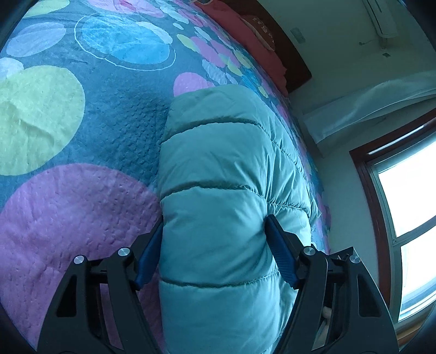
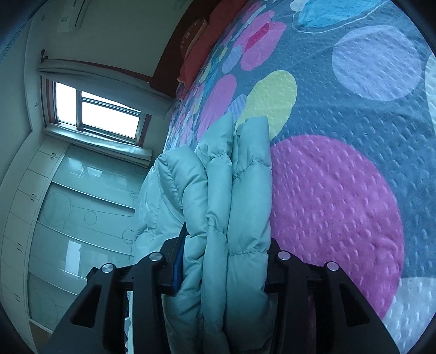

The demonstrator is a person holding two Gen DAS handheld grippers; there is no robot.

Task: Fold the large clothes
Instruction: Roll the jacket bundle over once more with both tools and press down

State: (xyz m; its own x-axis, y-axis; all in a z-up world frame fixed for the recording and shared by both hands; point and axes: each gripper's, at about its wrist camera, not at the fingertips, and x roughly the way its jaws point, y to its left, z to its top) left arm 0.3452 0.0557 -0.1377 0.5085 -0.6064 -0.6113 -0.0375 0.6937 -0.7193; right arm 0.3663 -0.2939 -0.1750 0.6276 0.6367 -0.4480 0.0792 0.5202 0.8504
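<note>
A puffy teal quilted jacket (image 1: 218, 152) lies folded into a thick bundle on the bed. In the left wrist view my left gripper (image 1: 215, 217) clamps one end of the bundle; both blue pads (image 1: 280, 253) dent the padding. In the right wrist view several stacked layers of the same jacket (image 2: 245, 163) fill the gap of my right gripper (image 2: 229, 234), whose fingers press in on both sides. The right gripper's far finger is mostly hidden by the fabric. The jacket lies near the bed's edge in both views.
The bedspread (image 1: 81, 130) is dark blue with large pink, yellow and blue circles. Red pillows (image 1: 253, 40) and a dark headboard sit at the far end. Beside the bed are a window (image 2: 103, 111), a glossy wardrobe (image 2: 81, 212) and a wall air conditioner (image 1: 381, 19).
</note>
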